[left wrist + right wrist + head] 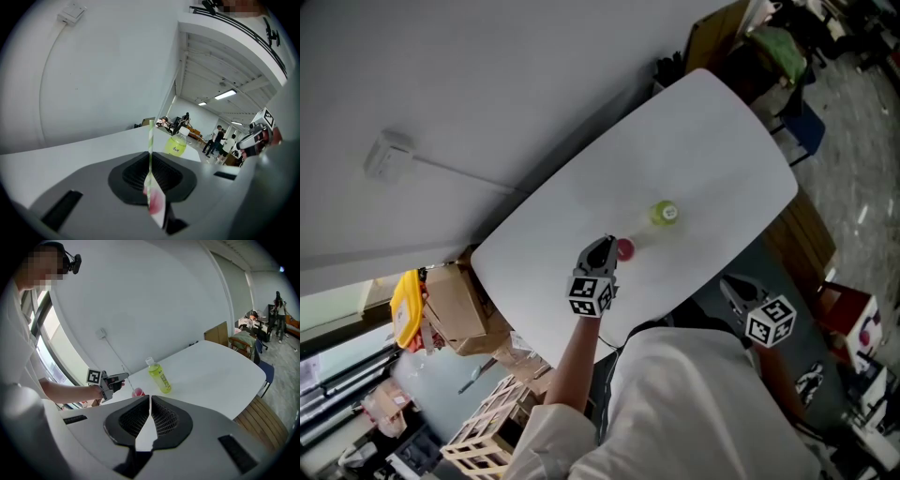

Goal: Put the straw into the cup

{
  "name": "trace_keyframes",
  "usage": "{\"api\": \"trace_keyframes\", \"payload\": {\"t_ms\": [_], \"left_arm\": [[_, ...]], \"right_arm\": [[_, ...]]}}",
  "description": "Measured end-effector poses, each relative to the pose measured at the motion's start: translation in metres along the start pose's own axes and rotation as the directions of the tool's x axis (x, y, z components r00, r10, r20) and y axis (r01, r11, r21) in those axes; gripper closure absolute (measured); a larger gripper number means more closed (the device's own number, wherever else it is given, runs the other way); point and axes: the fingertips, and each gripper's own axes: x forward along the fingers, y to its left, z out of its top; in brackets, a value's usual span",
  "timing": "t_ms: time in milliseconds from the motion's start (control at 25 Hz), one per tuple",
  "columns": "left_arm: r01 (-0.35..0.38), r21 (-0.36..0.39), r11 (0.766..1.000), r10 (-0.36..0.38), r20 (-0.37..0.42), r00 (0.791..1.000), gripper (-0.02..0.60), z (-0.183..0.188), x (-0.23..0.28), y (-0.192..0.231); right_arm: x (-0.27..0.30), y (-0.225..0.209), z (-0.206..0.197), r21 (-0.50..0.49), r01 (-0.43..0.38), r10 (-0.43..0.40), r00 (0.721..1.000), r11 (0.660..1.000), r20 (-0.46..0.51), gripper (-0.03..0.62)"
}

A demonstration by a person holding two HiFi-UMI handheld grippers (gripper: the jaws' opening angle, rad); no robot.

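Left gripper [150, 161]: fingers [132, 174] clenched on the straw [150, 138], which stands roughly upright between them. The upper length rises clear, and the lower end points down toward the cup [624, 248]. In the head view the gripper sits just beside the cup. Whether the tip is inside the rim, cannot tell.

Right gripper [150, 403]: fingers pressed together on nothing, held off the near edge of the tabletop [712, 150], well apart from the work.

Handling, my read: the straw is striped green and white, thin, probably paper. It looks very light, easily creased and prone to pivot in a pinch. Best hold is on the shaft above the lower end, with a light squeeze. The small red cup looks light enough to tip if nudged.

Count: one straw, one cup, one yellow-green bottle [664, 214] near the cup, two grippers.
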Motion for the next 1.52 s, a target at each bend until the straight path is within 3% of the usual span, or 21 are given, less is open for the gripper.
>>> {"api": "trace_keyframes", "payload": {"t_ms": [400, 920, 1200, 1520], "left_arm": [[0.016, -0.022, 1.0, -0.017, -0.051, 0.999, 0.523, -0.02, 0.002, -0.002], [0.0, -0.03, 1.0, 0.001, 0.019, 1.0, 0.527, -0.001, -0.038, -0.011], [-0.07, -0.04, 0.997, 0.071, 0.039, 0.997, 0.561, -0.001, -0.072, -0.008], [-0.184, -0.083, 0.979, 0.19, 0.07, 0.979, 0.579, -0.003, -0.104, -0.027]], "right_arm": [[-0.008, -0.001, -0.006, 0.001, 0.017, -0.017, 1.0, 1.0, 0.008, 0.557], [-0.01, 0.013, 0.002, -0.051, -0.005, 0.007, 0.999, 0.999, 0.033, 0.557], [-0.004, 0.022, 0.021, -0.103, -0.059, 0.064, 0.997, 0.993, 0.048, 0.557], [0.015, 0.015, 0.054, -0.181, -0.184, 0.191, 0.981, 0.966, 0.021, 0.557]]}}
